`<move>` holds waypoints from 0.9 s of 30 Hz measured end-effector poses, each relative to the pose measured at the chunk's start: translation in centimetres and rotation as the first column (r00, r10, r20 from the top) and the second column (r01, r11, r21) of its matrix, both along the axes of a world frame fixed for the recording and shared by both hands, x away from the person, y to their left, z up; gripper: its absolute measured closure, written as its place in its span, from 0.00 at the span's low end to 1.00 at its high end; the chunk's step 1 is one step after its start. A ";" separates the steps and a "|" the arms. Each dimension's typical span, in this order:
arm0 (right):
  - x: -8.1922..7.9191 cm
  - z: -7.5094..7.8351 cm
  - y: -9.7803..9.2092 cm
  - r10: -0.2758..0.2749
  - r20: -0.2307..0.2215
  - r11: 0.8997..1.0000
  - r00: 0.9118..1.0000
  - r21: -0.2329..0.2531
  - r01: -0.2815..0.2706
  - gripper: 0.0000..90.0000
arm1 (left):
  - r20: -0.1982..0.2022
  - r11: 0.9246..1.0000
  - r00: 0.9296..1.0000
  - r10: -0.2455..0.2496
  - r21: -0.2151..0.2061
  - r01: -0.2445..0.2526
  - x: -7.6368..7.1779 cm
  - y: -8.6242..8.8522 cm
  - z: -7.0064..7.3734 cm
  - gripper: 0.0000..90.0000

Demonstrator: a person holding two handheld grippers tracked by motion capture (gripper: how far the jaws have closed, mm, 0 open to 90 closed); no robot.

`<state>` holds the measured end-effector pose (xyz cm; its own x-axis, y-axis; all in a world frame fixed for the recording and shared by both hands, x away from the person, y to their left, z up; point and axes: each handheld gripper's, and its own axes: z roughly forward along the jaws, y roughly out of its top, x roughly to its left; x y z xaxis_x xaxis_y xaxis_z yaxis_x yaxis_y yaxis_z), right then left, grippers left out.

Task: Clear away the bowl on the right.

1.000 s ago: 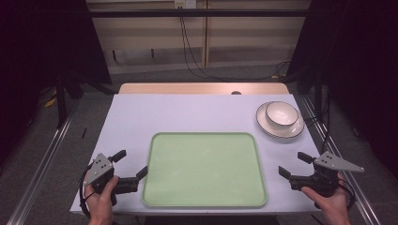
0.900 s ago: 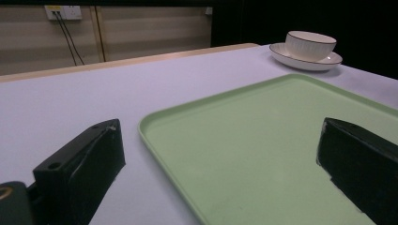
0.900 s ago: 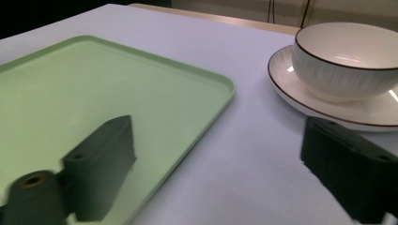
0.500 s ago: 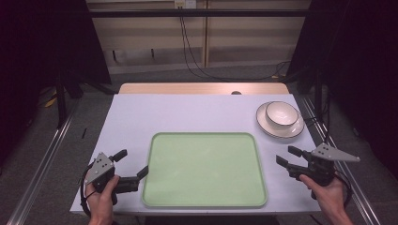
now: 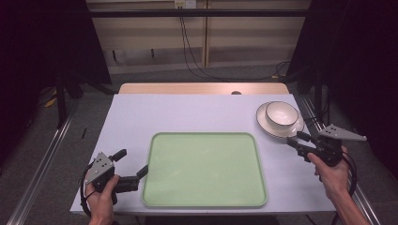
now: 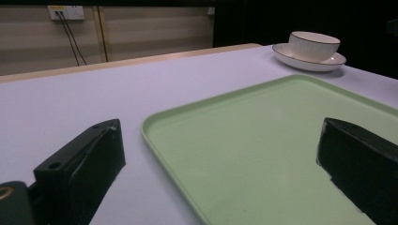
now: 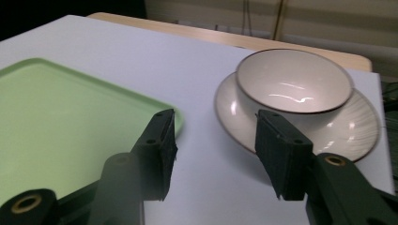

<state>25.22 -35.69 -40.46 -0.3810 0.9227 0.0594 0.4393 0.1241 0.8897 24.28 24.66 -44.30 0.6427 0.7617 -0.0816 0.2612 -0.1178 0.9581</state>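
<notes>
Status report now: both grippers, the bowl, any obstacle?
Right gripper open, near plate. Left gripper open, at tray. Bowl on plate, untouched. Path clear.

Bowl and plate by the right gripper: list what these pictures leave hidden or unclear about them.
- The middle of the plate: hidden in the high view by the bowl that sits on it.
- The plate's near rim: hidden in the right gripper view by a black jaw of the right gripper.
- The underside of the bowl: hidden in the left gripper view, where it meets the plate.
- Any marks on the bowl's dark-lined rim: too small in the high view.
</notes>
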 end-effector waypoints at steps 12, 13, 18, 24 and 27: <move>4.1 0.6 -2.3 -0.041 -0.071 0.999 0.997 0.007 0.042 0.31 | 0.002 1.000 1.000 -0.006 0.007 0.006 0.1 -0.1 0.0 0.02; 4.4 0.6 -2.3 -0.049 -0.078 0.999 0.996 0.006 0.050 0.29 | 0.003 1.000 1.000 -0.002 0.016 0.002 0.1 -0.1 0.0 0.02; 5.7 0.8 -2.6 -0.060 -0.111 0.998 0.992 0.001 0.061 0.22 | 0.004 1.000 1.000 -0.005 0.011 0.005 0.0 0.0 0.0 0.02; 8.0 0.4 -2.8 -0.092 -0.154 0.994 0.984 -0.068 0.082 0.29 | 0.013 1.000 1.000 -0.009 0.003 0.009 0.0 -0.1 0.0 0.02; 8.8 0.1 -3.0 -0.102 -0.177 0.993 0.979 -0.077 0.090 0.30 | 0.016 1.000 1.000 -0.019 0.007 0.019 -0.1 -0.3 0.1 0.02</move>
<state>34.07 -38.74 -40.37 -0.2792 0.9586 0.0553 0.6049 0.1309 0.7855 24.13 24.33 -44.20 0.6584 0.7498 -0.0662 0.2438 -0.1291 0.9612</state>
